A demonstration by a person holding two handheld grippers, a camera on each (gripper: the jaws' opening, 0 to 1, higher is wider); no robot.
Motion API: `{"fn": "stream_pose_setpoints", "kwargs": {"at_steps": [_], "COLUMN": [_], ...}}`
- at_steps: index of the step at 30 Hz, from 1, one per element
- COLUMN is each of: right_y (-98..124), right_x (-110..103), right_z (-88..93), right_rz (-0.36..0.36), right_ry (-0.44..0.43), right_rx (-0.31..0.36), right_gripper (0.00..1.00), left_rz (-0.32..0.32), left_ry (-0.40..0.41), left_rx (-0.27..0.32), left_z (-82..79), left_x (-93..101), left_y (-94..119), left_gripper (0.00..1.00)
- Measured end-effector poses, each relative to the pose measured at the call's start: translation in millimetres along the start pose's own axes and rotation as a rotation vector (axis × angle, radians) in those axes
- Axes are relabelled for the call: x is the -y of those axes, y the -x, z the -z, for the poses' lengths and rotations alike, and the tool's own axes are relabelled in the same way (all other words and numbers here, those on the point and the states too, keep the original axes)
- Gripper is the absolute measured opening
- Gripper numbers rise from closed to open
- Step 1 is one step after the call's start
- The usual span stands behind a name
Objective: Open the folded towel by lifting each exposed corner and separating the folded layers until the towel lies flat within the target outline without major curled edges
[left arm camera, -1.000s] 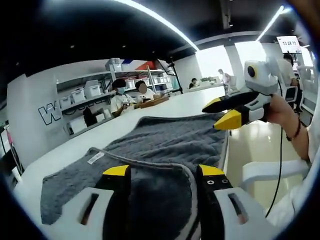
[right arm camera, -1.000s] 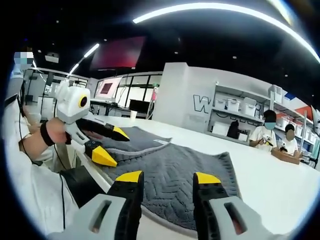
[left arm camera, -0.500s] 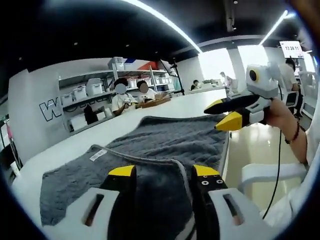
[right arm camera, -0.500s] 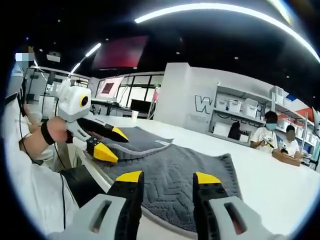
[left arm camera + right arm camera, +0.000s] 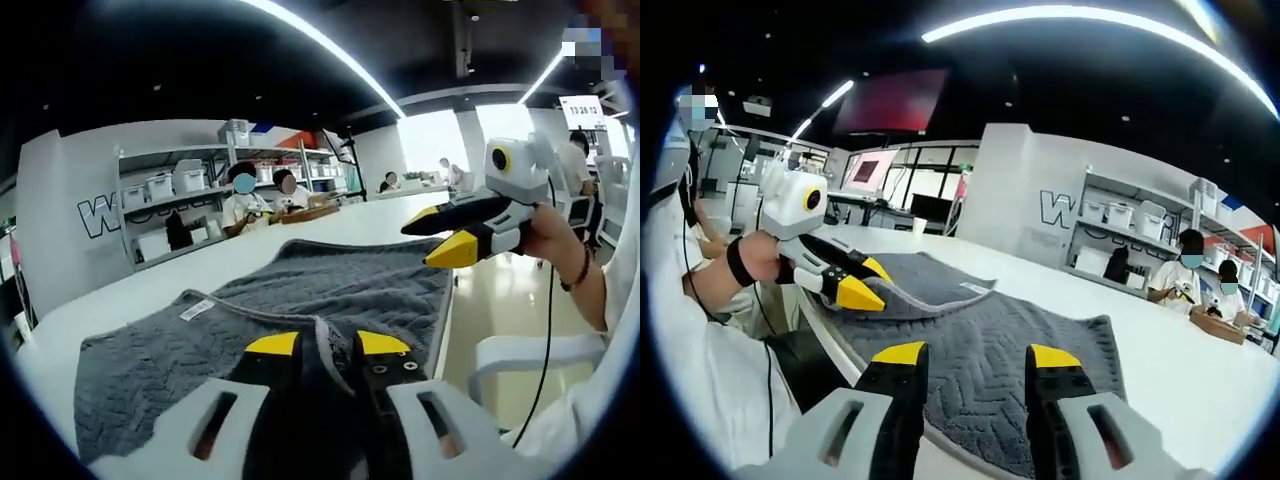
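Towel [image 5: 330, 285] edge pinched by left hand-held gripper [image 5: 327, 345] (right hand-held gripper [image 5: 976, 354] gapes, empty).

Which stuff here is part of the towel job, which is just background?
Job:
- grey towel, folded layer up
- left gripper, jaws pinching the towel's edge
- right gripper, jaws apart
- white table

Background:
- shelves with bins
- seated people
- towel label

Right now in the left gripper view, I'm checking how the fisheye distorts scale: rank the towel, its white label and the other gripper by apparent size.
1. Towel, largest by far.
2. Other gripper, the right gripper, looks mid-sized, but it hangs nearer than the towel's far edge, so that is unsure.
3. White label, smallest.
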State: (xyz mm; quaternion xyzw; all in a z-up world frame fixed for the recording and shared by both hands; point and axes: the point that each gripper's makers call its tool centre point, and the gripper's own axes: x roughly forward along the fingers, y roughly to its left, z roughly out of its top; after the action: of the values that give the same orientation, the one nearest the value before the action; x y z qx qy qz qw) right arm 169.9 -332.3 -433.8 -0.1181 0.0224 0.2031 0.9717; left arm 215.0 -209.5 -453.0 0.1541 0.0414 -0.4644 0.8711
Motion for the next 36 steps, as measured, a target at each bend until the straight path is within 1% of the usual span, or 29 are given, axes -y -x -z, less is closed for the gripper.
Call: {"fn": "stream_pose_setpoints", "kwargs": {"at_steps": [1, 5, 11, 13, 17, 18, 29, 30, 36], "right_y": [-0.2, -1.1, -2.8, -4.4, -6.2, -7.2, -10.6, -11.3, -13.6], "right_x": [-0.1, -0.9, -1.7, -3.3, -6.1, -6.6, -10.6, -11.6, -6.3], "right_z": [-0.7, -0.1, -1.6, -7.0, -7.8, -8.4, -13.2, -16.3, -20.5], "right_rz": [-0.002, -0.007, -0.013, -0.019, -0.036, -0.04, -0.053, -0.059, -0.051], "right_ry": [0.001, 0.012, 0.016, 0.021, 0.033, 0.037, 0.044, 0.046, 0.025], "right_rx": [0.001, -0.006, -0.009, -0.003, -0.011, -0.012, -0.012, -0.005, 0.007], "right_gripper": [0.34, 0.34, 0.34, 0.34, 0.34, 0.34, 0.34, 0.34, 0.34], "left_rz": [-0.003, 0.001, 0.001, 0.021, 0.021, 0.022, 0.023, 0.022, 0.017], "left_ry": [-0.009, 0.003, 0.014, 0.027, 0.031, 0.041, 0.038, 0.04, 0.037], "left_rx": [-0.002, -0.004, 0.019, 0.031, 0.036, 0.045, 0.046, 0.048, 0.051], "left_z": [0.2, 1.0, -1.1, -1.9, -1.6, -2.5, -1.9, -2.1, -2.0], "left_x": [-1.3, -2.9, -4.9, -1.8, -2.5, -3.6, -4.3, -4.4, -4.9], "left_y": [0.9, 3.2, 5.3, 4.6, 6.4, 7.1, 7.4, 7.5, 9.4], "left_gripper": [0.17, 0.16, 0.12, 0.1, 0.06, 0.05, 0.03, 0.03, 0.03]}}
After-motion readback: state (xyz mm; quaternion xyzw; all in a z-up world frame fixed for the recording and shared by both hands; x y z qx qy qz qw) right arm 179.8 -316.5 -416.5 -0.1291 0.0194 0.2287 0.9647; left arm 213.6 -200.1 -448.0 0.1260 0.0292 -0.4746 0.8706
